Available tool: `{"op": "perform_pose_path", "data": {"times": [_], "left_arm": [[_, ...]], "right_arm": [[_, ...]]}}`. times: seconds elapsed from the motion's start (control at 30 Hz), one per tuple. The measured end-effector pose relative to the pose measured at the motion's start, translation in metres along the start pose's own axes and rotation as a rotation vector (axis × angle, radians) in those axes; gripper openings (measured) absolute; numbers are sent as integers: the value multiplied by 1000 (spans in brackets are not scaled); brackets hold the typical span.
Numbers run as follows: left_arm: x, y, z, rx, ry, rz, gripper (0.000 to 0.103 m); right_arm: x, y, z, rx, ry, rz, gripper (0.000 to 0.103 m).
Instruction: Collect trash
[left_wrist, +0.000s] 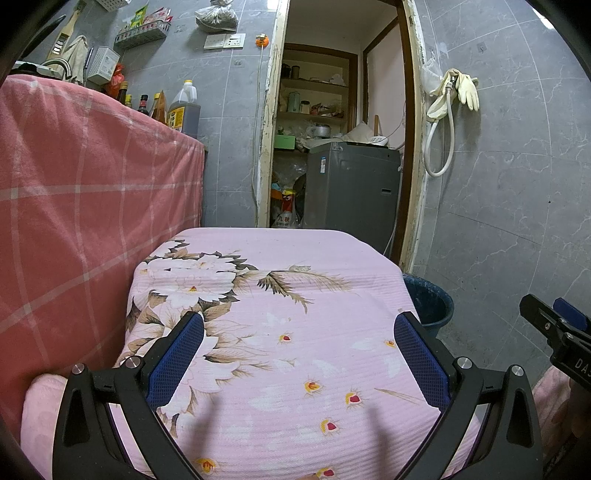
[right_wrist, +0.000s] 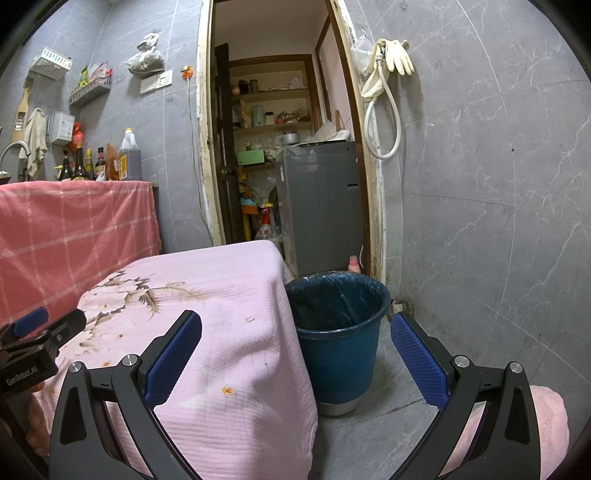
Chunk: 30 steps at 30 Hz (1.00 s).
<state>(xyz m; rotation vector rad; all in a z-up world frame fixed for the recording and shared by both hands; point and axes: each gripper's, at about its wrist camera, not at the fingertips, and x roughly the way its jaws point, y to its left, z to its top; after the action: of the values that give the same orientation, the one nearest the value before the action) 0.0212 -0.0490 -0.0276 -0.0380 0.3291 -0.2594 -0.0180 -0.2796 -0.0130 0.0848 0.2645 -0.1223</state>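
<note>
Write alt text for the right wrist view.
The right hand-held gripper, open and empty, points at a blue bucket on the floor beside a table draped in pink floral cloth. A small white scrap lies on the cloth.

Blue lined bucket (right_wrist: 338, 332) upright on the floor — beside pink-draped table (right_wrist: 236, 280).

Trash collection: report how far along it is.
Looks nearly done: the pink floral cloth is bare apart from one small white scrap near its edge. Both the left gripper and right gripper are open and empty. The blue bucket stands alongside; its contents aren't visible.
</note>
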Motion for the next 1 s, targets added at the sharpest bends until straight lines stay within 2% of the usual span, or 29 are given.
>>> {"op": "perform_pose_path", "data": {"times": [1.0], "left_arm": [[1,6,2,8,-2,25,101]], "right_arm": [[0,1,0,1,1,-1,103]]}}
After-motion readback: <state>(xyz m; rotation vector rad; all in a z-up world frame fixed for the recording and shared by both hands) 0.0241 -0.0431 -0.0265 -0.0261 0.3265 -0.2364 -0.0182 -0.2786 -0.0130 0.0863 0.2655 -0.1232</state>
